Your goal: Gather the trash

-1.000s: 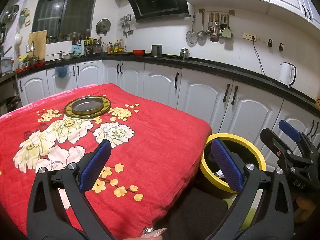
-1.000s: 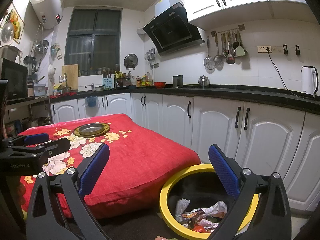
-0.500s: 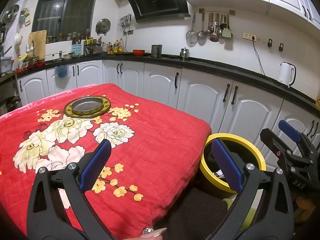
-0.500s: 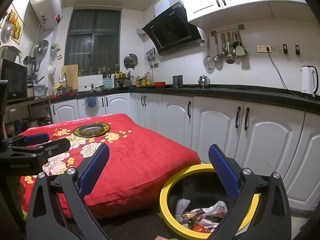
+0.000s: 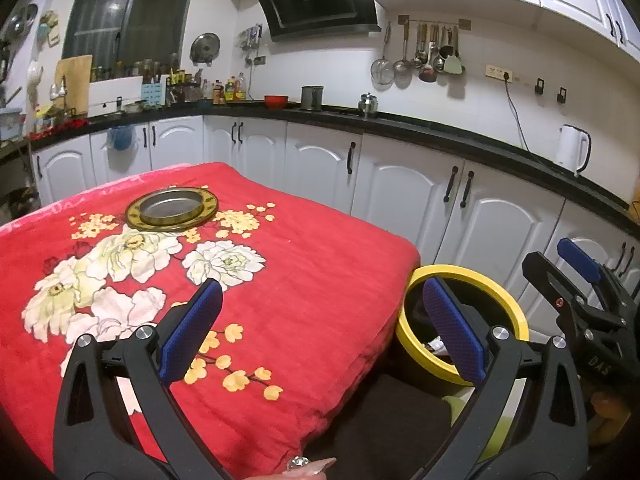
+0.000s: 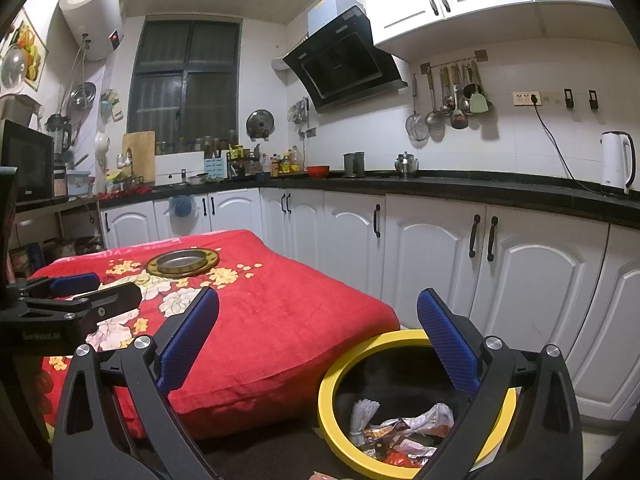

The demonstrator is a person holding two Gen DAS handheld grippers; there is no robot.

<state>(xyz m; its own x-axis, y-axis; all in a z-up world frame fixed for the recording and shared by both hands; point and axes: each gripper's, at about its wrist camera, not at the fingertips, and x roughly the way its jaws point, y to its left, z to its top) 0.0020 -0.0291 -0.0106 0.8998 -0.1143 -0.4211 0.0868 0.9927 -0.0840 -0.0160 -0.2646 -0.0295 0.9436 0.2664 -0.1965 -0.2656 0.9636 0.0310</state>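
Note:
A yellow-rimmed trash bin stands on the floor beside the red-covered table; crumpled wrappers lie inside it. It also shows in the left wrist view. My right gripper is open and empty, held above the bin's near side. My left gripper is open and empty, over the table's right edge. The right gripper shows at the right of the left wrist view. The left gripper shows at the left of the right wrist view.
A red floral cloth covers the table; a gold-rimmed metal dish sits at its far side. White cabinets with a black countertop run behind. A white kettle stands at the right.

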